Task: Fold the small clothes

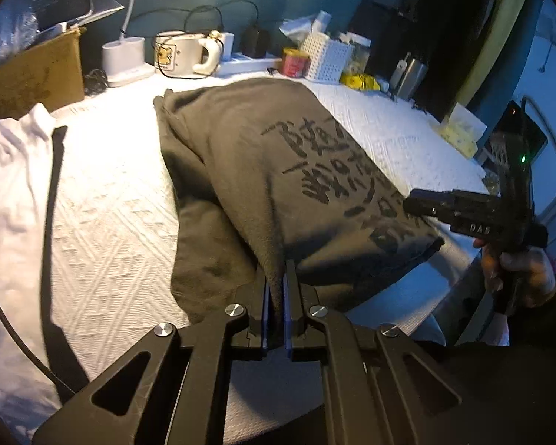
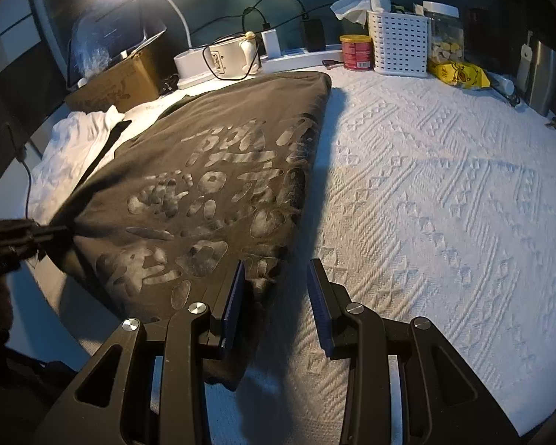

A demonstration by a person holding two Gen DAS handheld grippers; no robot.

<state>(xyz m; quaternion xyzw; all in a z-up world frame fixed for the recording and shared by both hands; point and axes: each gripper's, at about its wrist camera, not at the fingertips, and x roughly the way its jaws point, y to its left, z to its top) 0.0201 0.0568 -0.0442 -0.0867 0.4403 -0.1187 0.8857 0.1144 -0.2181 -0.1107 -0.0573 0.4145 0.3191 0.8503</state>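
A white textured bedspread (image 2: 444, 193) covers the whole work surface, running from the near edge out to a cluttered far side. On it lies the task's garment, a dark olive-grey T-shirt (image 2: 211, 170) with a large brush-script print, already folded lengthwise. In the right wrist view it fills the left half of the spread; its long axis runs from the near edge toward the far clutter, and its straight folded edge faces right. Which end is the neck cannot be told. A white garment with a black strip (image 1: 15, 185) lies crumpled beyond the T-shirt's left side.

Along the far edge stand a cardboard box (image 2: 118, 78), a white perforated basket (image 2: 398, 46), a white lamp base (image 1: 124, 61), a red tin (image 2: 356, 52) and a yellow snack packet (image 2: 457, 73).

The left gripper (image 1: 278, 289) has its fingers pinched tight on a near-left corner of the T-shirt, and the cloth rises from the spread in a taut ridge there. The right gripper (image 2: 276, 289) hovers over the near-right corner with its fingers spread wide, holding nothing; the cloth edge sits just between them.

The step in hand looks like taking both near corners to carry the near end toward the far end. To do it well, the right gripper should drop onto the corner and catch all layers, not just the top one. Both corners should then lift level and travel straight along the long axis, keeping the right edge aligned so the fold lands square.
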